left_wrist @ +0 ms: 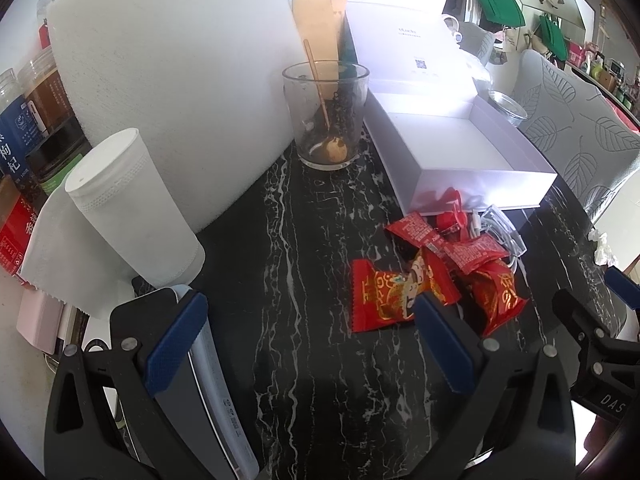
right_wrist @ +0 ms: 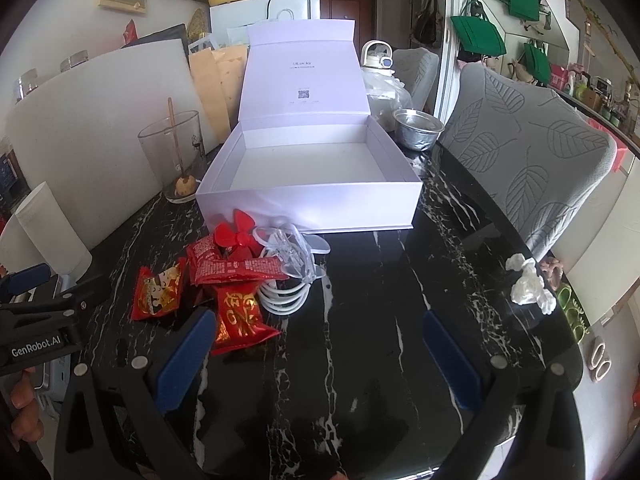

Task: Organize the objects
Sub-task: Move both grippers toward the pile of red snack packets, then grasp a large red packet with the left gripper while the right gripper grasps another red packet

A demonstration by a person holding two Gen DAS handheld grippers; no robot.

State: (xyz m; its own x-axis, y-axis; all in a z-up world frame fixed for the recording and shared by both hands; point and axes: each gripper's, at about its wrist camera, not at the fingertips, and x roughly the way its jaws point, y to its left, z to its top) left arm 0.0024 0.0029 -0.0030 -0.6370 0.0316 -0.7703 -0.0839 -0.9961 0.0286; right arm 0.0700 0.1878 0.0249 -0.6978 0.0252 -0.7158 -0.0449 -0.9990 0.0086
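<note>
Red snack packets [right_wrist: 208, 280] lie heaped on the black marble counter [right_wrist: 380, 300], at 7 o'clock from the open white box [right_wrist: 312, 176]. Left gripper [left_wrist: 312, 344] and right gripper [right_wrist: 320, 352] both gape wide, holding nothing

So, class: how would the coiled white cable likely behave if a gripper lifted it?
The white cable looks loosely coiled with no visible tie, so it would probably sag and unwind. It touches the red snack packets, so those may shift too.

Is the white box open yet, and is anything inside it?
Open and empty: the white box has its lid standing upright at the back, and its bare white floor shows nothing inside.
</note>
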